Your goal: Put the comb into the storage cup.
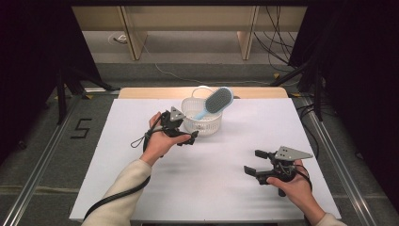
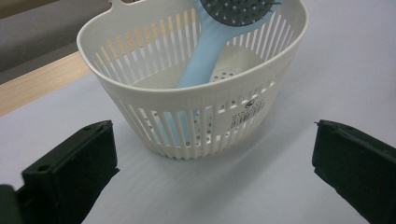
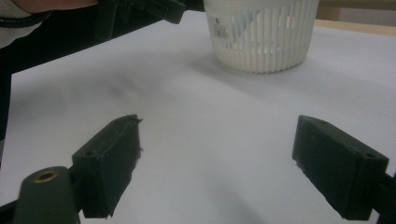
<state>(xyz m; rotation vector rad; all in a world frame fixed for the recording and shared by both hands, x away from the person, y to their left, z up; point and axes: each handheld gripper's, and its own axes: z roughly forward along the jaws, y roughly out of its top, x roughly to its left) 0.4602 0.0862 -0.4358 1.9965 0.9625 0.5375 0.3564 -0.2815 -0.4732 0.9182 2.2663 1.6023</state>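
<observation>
A white slatted basket (image 1: 202,123) (image 2: 196,112) (image 3: 259,42) stands at the back middle of the white table. A light blue hairbrush (image 1: 215,101) (image 2: 210,42) with grey bristles leans in it, head sticking out over the rim. My left gripper (image 1: 187,126) (image 2: 212,172) is open just left of the basket, its jaws wide apart with nothing between them. Over the front right of the table, well away from the basket, my right gripper (image 1: 253,162) (image 3: 219,168) is open too, with bare table between its jaws.
The white sheet (image 1: 207,188) covers the table, whose wooden far edge (image 1: 155,92) shows behind the basket. Metal rails (image 1: 42,160) run along both sides. Black stands and cables (image 1: 277,52) lie on the floor beyond.
</observation>
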